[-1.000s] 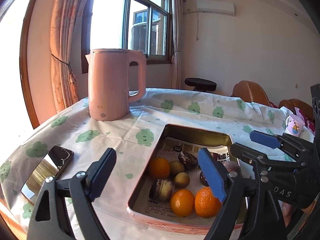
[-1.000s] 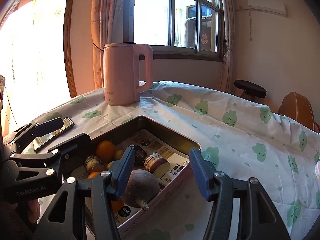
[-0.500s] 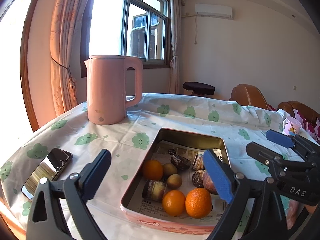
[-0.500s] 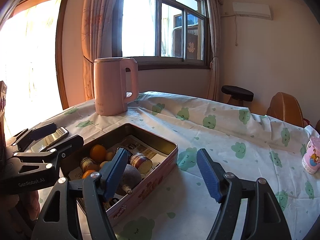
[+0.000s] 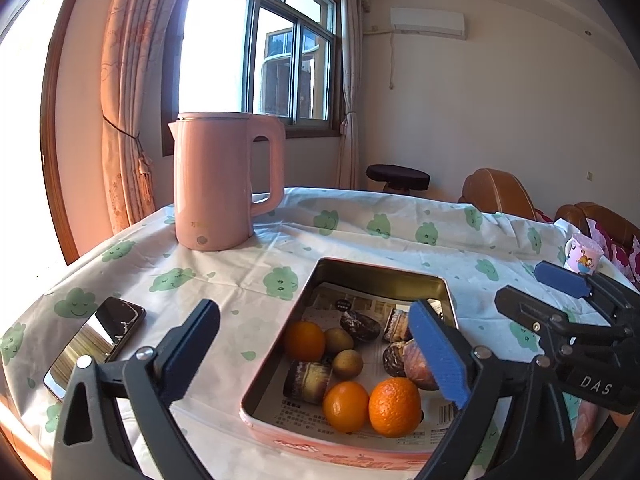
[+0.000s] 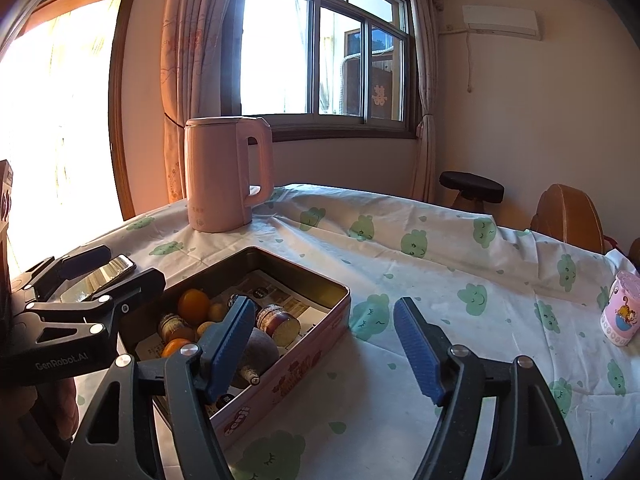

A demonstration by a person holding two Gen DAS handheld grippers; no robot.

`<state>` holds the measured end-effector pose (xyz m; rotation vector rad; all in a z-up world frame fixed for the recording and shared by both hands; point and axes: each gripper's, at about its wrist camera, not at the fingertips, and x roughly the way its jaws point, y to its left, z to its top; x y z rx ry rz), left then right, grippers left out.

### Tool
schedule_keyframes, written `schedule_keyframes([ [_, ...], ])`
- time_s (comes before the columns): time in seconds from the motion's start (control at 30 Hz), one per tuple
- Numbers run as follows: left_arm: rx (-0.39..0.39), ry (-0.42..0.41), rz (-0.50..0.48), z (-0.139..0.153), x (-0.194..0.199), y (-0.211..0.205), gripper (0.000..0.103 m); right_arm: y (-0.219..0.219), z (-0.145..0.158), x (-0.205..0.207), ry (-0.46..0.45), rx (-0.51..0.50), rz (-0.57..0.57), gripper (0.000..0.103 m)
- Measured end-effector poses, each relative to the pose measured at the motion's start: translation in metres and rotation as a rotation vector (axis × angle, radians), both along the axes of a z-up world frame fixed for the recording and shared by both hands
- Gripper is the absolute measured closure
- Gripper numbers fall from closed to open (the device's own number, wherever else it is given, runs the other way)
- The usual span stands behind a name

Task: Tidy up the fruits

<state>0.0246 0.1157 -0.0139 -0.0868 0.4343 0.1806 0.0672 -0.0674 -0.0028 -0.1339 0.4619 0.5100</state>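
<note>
Sunlit table, white cloth with green clouds (image 5: 360,240) | rectangular pink metal tin (image 5: 348,446) holds 3 oranges (image 5: 394,406), kiwis, other fruit | left gripper (image 5: 316,354) jaws just widened, spread, empty | right gripper (image 6: 324,344) jaws spread, empty, beside tin

- A pink electric kettle (image 5: 218,180) stands upright on the bench (image 5: 360,232), which is covered by a white cloth with green cloud faces.
- A smartphone (image 5: 96,344) lies flat near the bench's left edge, screen up.
- A small pink cartoon cup (image 6: 622,308) stands at the right edge.
- Behind are a curtained window (image 6: 320,52), a dark stool (image 6: 472,188), brown chairs (image 5: 496,192) and a wall air conditioner (image 5: 427,24).
</note>
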Motion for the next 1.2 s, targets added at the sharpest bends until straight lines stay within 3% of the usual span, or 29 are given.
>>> schedule_keyframes([
  [1.2,0.006,0.001,-0.006,0.003,-0.001,-0.011,0.000,-0.013,0.006,-0.007,-0.033,0.002,-0.024,0.029],
])
